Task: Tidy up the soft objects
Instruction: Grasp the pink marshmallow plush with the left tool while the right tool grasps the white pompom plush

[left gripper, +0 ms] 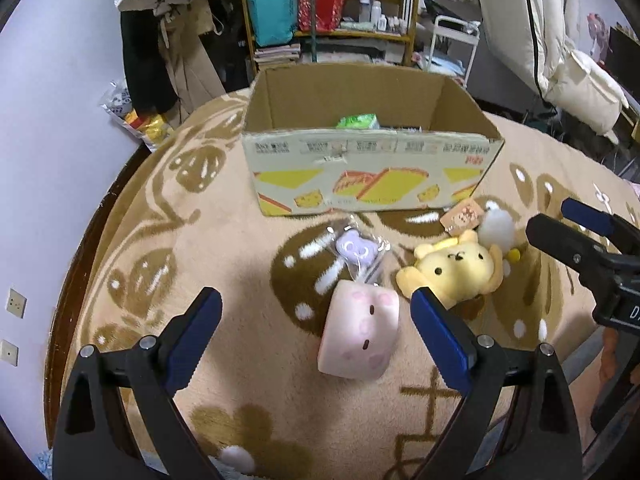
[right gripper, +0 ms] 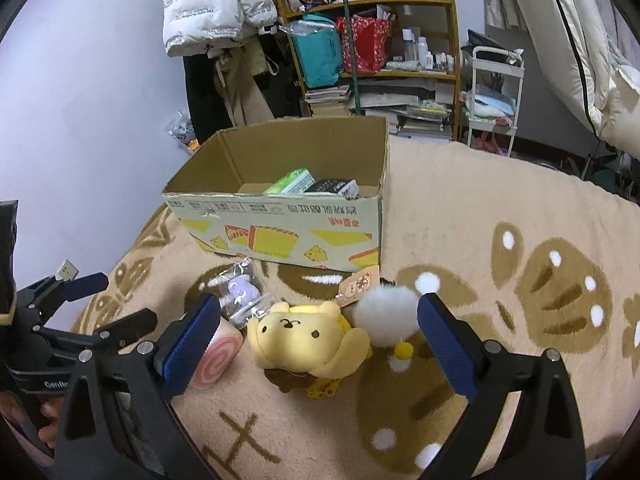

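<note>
Both tools are wide open holding nothing, left tool [left gripper: 316, 320] hanging over the pink roll plush [left gripper: 360, 332] at lower center, right tool [right gripper: 320, 332] over the yellow bear plush [right gripper: 308, 336], cardboard box [left gripper: 360, 168] sitting above them mid-frame.

Left hand-held gripper [left gripper: 316, 312] jaws spread wide, empty; right hand-held gripper [right gripper: 318, 320] likewise.

My left wrist camera looks forward and down along its fingers, close over the pink roll-shaped plush [left gripper: 359, 331], facing the open printed cardboard box [left gripper: 370, 172]. My right wrist camera sits further right, close over the yellow bear plush [right gripper: 308, 336], facing the same box [right gripper: 280, 224]. Both views share the beige patterned blanket [left gripper: 224, 232], the box and the cluttered wooden shelf [left gripper: 332, 8].
</note>
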A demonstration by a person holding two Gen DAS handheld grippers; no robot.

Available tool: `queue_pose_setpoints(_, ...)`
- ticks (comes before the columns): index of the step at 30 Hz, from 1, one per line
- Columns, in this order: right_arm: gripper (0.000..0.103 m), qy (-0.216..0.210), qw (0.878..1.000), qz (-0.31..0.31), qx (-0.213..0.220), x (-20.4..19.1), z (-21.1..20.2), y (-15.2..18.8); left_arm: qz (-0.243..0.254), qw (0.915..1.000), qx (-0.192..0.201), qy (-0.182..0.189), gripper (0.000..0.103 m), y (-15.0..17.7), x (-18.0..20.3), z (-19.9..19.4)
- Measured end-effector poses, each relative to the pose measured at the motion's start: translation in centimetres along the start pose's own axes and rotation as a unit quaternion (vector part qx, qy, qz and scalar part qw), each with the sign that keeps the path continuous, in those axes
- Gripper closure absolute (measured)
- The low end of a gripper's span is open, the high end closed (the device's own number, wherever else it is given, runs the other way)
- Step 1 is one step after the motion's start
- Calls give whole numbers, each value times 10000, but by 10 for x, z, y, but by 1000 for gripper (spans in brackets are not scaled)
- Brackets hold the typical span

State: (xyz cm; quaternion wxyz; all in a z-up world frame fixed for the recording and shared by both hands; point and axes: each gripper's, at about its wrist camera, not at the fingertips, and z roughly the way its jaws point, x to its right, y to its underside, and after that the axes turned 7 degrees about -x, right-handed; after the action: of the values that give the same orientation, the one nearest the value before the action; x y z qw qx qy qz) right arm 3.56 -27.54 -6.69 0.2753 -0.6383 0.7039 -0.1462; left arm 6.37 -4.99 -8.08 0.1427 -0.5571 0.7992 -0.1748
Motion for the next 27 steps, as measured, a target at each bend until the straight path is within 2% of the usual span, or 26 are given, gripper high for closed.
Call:
queue_pose_setpoints(11, 0, 247, 9994, 235, -102, 9, 12, -2, 24, 9993, -345, 139, 9, 0, 5, 22)
queue_pose_setpoints(16, 1, 205, 9985, 468, -205, 20, 19, -4, -8, 9986, -501, 174, 9, -1, 5, 32)
queue_pose_setpoints(18, 5, 206, 9982, 504, -245, 22, 22, -4, -16, 9982, -569, 172, 9, -1, 5, 37)
queue_pose_setpoints(23, 8, 265, 9972, 597, -358, 27, 33, -6, -28, 9969, -751, 214, 9, 0, 5, 48)
queue_pose_setpoints(27, 16, 243, 9956, 801, -418, 36, 42, -7, 41, 9961, -865, 178, 9, 2, 8, 56)
